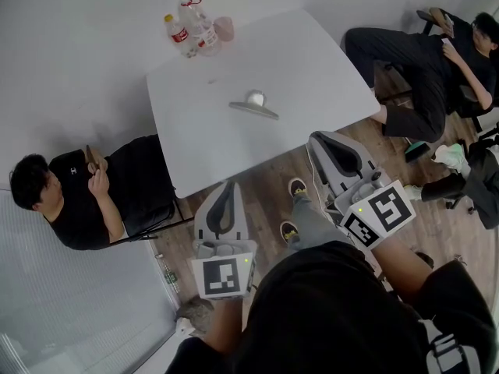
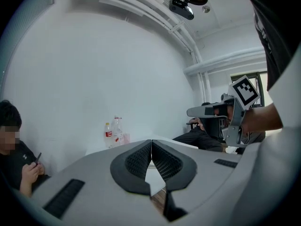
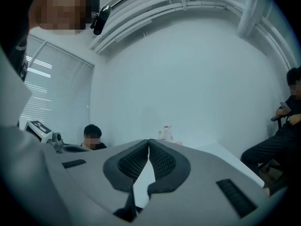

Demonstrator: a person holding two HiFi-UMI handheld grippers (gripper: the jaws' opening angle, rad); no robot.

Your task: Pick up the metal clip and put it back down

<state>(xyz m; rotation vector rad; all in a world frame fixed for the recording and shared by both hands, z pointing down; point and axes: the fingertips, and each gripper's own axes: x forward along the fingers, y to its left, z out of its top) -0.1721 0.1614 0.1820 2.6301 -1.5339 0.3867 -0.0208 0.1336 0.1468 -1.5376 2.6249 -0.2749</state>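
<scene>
Pointing forward, left tongs point(image 1: 227, 187) and right tongs point(image 1: 319, 139) hover closed.

Even bright indoor light; fisheye bending, dark vignette at edges.

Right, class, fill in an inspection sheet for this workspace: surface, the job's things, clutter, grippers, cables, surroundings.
Surface: white table, standing on a wooden floor.
Job's things: metal clip lies near the table's middle, untouched.
Clutter: bottles and a pink cup at the far corner.
Grippers: left gripper and right gripper are both shut, fingers together with nothing between them, held by the table's near edge.
Cables: nothing seen.
Surroundings: one seated person on the left, another person on the right.
</scene>
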